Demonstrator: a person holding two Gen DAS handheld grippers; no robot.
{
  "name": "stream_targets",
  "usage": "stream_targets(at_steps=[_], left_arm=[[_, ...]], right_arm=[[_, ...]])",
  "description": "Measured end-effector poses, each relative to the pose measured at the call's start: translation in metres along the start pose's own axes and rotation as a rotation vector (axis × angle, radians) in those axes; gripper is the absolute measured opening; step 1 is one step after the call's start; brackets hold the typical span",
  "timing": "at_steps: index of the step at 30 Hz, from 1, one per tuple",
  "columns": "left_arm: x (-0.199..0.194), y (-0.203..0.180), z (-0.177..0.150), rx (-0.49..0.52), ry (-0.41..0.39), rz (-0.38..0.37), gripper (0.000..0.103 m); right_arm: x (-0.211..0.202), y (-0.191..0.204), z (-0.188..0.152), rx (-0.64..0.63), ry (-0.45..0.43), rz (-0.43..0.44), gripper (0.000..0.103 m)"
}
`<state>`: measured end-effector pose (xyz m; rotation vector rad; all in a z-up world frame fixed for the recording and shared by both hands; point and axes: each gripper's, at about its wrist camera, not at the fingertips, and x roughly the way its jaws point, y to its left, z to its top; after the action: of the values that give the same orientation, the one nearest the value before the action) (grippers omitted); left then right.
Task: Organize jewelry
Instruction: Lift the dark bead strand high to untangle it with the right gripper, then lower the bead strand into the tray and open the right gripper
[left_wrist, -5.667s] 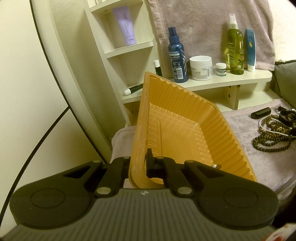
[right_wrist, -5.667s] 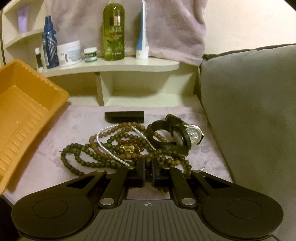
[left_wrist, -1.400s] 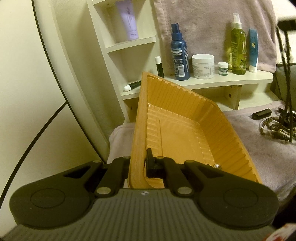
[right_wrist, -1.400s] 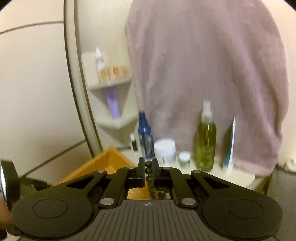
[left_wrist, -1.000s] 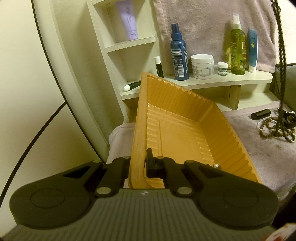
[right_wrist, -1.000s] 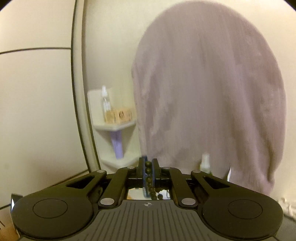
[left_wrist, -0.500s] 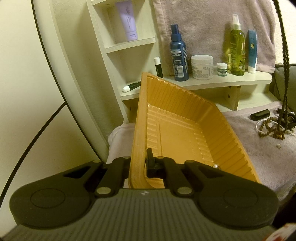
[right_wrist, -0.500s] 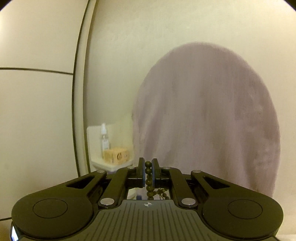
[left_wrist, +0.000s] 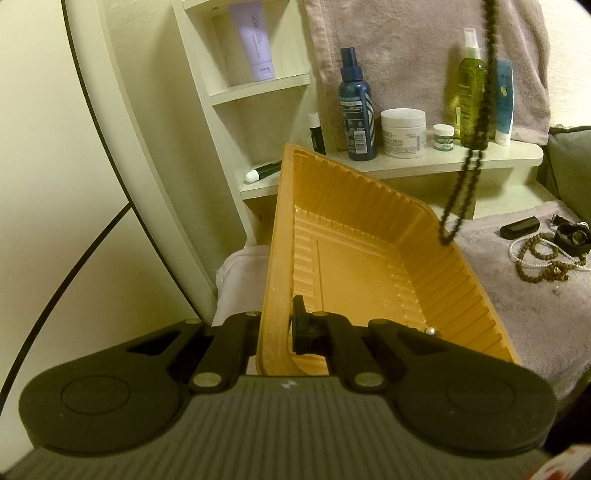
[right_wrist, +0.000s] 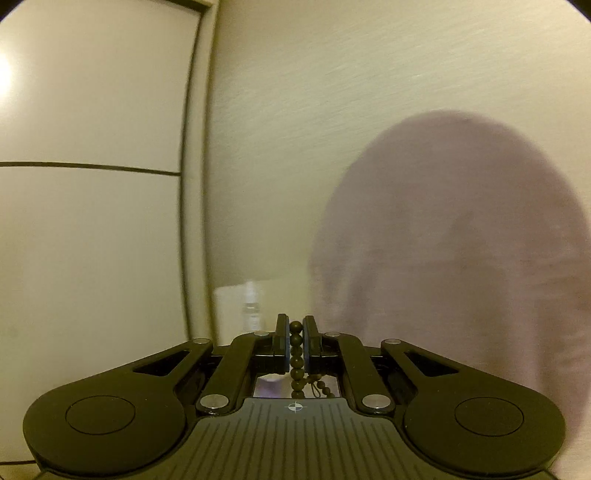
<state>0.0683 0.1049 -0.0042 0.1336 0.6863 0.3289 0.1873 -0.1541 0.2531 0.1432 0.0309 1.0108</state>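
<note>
Left claw (left_wrist: 275, 328) clamped on ribbed orange plastic tray (left_wrist: 354, 251) rim, tray tilted. Right claw (right_wrist: 295, 345) pinching round dark beads (left_wrist: 476, 122), strand hanging vertical.

A mauve cloth (left_wrist: 517, 295) (plush-looking) carries beaded strands (left_wrist: 543, 258), a watch (left_wrist: 570, 236) and a black case (left_wrist: 519, 226).

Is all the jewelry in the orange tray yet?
Not yet. The orange tray, gripped by the left gripper, holds only one small pearl. The right gripper dangles a dark bead necklace above it. More beads and a watch wait on the cloth.
</note>
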Motion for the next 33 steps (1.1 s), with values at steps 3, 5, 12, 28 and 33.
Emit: stream_targets(at_steps=[3,5,12,28,33], left_arm=[[0.0,-0.001,0.0,0.002,0.001,0.0,0.004],[-0.001,-0.001,0.0,0.002,0.0,-0.001,0.004],[0.002,0.002,-0.002,-0.005,0.0,-0.01,0.004],[0.004,0.005,-0.002,-0.012,0.002,-0.013,0.004],[0.004,0.005,-0.003,-0.011,0.002,-0.013,0.004]], right_arm=[[0.018,0.015,0.002,-0.016,0.007,0.05,0.006],[0.028,0.024,0.003,-0.026,0.011,0.077,0.006],[0.057,0.029,-0.031,0.005,0.112,0.106,0.006],[0.108,0.005,-0.2,0.218,0.538,0.101,0.007],[0.119,-0.004,-0.234,0.268,0.634,0.086,0.007]])
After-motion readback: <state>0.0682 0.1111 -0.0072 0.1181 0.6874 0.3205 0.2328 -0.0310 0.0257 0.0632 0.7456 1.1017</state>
